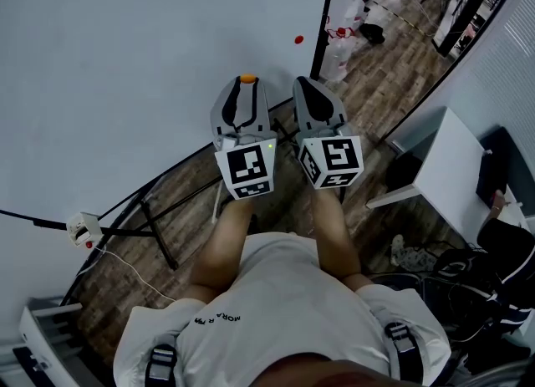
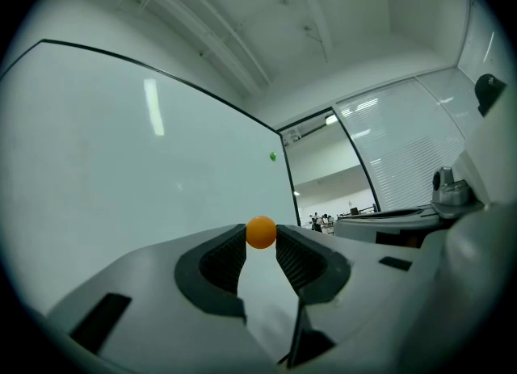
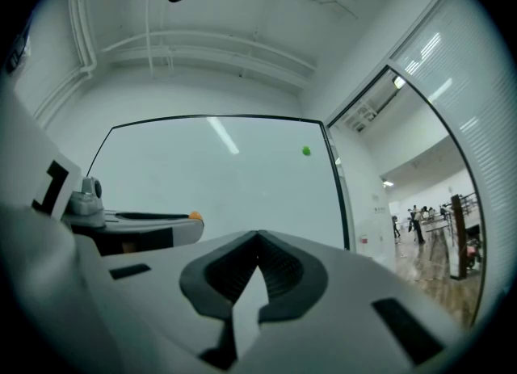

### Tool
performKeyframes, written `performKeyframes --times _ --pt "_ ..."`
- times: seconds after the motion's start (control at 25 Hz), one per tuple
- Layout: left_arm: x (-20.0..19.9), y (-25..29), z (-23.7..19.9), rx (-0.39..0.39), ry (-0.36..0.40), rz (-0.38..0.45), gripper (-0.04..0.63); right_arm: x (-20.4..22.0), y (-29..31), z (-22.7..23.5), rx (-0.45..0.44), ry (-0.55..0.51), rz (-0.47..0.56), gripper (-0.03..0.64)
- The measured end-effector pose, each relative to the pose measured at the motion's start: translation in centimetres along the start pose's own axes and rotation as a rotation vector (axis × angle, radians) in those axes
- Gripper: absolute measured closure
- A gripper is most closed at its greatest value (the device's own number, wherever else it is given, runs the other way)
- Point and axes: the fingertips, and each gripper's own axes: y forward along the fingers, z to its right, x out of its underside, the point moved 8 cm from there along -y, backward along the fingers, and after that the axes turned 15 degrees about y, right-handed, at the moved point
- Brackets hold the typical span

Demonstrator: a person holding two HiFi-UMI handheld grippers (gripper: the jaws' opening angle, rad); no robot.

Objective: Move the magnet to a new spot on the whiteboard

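- the left gripper (image 1: 247,84) has its jaws set a narrow way apart and closed on the orange magnet (image 1: 247,78). in the left gripper view the ribbed pads (image 2: 233,255) press the ball-shaped magnet (image 2: 260,232) from both sides, right at the tips of the gripper (image 2: 260,240).
- the magnet sits at the very front of the jaws, with only its lower half sunk between them and its top standing clear above the pads.
- the magnet is held in front of the whiteboard (image 1: 125,59), low down near the lower right corner and just above the bottom edge. no view shows whether it touches the board's surface.
- the right gripper (image 1: 303,84) is just beside the left one, on the side of the board's right edge. its jaws are closed tip to tip with nothing between them, as the right gripper view (image 3: 258,237) shows.
- from the right gripper view the orange magnet (image 3: 195,216) shows as a small cap at the nose of the left gripper (image 3: 191,220).
- a second small magnet (image 1: 298,39) sits higher on the board, close to its right edge and well apart from both grippers.
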Motion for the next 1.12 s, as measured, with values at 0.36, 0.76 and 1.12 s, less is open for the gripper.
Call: performKeyframes --times 0.36,0.76,1.12 --pt "0.3 0.4 -0.5 -0.027 -0.019 -0.016 0.482 0.3 0.3 -0.1 -0.008 0.002 -0.001 0.604" --pt "0.2 0.7 -0.9 -0.049 -0.019 -0.013 0.482 0.2 0.8 -0.2 -0.014 -0.001 0.004 0.604" --pt "0.2 1.1 -0.9 -0.07 -0.019 -0.025 0.482 0.1 0.8 0.1 -0.015 0.0 0.006 0.604"
